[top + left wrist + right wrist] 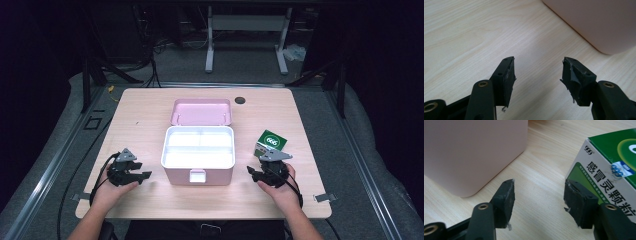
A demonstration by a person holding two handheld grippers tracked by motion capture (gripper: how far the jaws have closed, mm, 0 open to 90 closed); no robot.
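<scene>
A pink box with a white inner tray stands open at the table's middle, its lid tipped back behind it. A green and white medicine carton sits to the box's right. My left gripper rests on the table left of the box, open and holding nothing; the box's pink wall lies ahead to its right. My right gripper is open right of the box, just in front of the carton. In the right gripper view the carton is beside the right jaw and the box wall is at the left.
The light wooden table has a small dark round cap near its far edge. A latch tab sticks out of the box's front. A white metal frame stands on the floor beyond the table.
</scene>
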